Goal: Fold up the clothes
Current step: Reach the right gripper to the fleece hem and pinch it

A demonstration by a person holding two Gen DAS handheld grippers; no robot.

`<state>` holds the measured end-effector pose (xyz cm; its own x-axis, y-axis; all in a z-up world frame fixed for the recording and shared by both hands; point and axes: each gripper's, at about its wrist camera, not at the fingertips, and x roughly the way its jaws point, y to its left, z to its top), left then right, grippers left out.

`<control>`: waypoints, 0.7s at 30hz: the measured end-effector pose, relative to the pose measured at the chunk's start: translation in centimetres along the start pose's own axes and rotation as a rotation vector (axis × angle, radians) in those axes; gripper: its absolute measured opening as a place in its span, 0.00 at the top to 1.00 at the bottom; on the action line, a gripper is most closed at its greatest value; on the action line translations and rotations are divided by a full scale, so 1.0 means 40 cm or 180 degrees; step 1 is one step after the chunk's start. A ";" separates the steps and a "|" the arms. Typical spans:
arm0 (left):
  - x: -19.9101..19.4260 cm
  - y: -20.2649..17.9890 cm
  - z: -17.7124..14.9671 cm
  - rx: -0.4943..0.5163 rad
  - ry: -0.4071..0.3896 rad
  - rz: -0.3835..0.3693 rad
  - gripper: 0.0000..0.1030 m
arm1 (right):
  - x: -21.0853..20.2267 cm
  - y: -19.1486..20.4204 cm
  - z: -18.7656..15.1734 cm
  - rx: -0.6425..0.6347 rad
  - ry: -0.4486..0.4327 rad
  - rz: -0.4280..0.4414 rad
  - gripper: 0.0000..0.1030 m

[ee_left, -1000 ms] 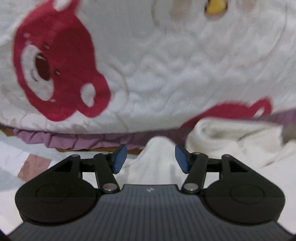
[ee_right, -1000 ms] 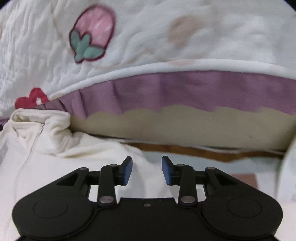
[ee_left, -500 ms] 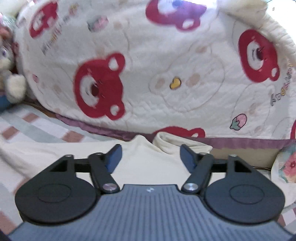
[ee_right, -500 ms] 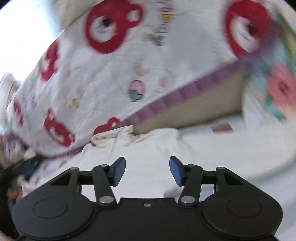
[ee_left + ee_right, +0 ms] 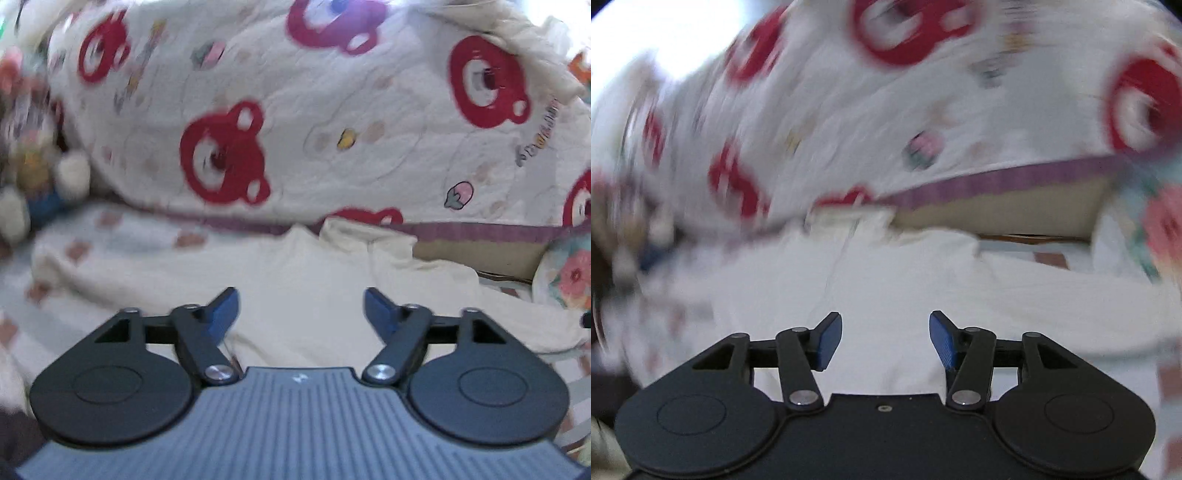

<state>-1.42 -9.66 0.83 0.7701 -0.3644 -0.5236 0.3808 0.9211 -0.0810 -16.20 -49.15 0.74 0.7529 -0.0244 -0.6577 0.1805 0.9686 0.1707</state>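
Garment, cream-coloured, lies spread flat across the middle of the left wrist view, on a sheet with pale stripes and small reddish squares. Its collar bunches up at centre, just under the purple hem of the quilt.

At the far left of that view a soft toy sits blurred against the quilt's edge. The quilt fills the whole upper half, white with red bear faces, a small yellow mark and a strawberry print toward the right. A floral cushion shows at the right edge, beside a tan strip under the quilt hem.

In the lower middle, the left gripper hangs over the cloth with its blue pads wide apart and the jaws opening. Nothing is between them; the cloth only shows behind the gap.

The right wrist view is heavily smeared. Its left side is an unreadable blur of red and white. The garment fills the centre, with a thin zip line running down from the collar toward the lower middle. The quilt arches over the top, its purple hem slanting up to the right above the tan strip. The cushion sits at the right edge.

The right gripper is at lower centre, its blue pads apart and empty, clear of the cloth beneath.
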 end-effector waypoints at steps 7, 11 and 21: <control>0.205 0.107 -0.097 -0.0291 0.0842 -0.0021 0.22 | 0.207 -0.065 -0.171 0.0342 0.0612 0.0218 0.44; 0.217 0.179 -0.099 -0.0366 0.0984 -0.0151 0.21 | 0.177 -0.099 -0.266 0.0841 0.0655 0.0380 0.44; 0.127 0.204 -0.168 0.0401 0.1322 -0.0656 0.22 | -0.037 -0.048 -0.386 0.0124 0.0837 0.0536 0.38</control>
<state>2.16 -3.07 -8.19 0.4121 -0.4286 -0.8040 0.5829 0.8023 -0.1288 -27.42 -47.16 -9.95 0.5858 0.2052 -0.7840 0.0952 0.9433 0.3181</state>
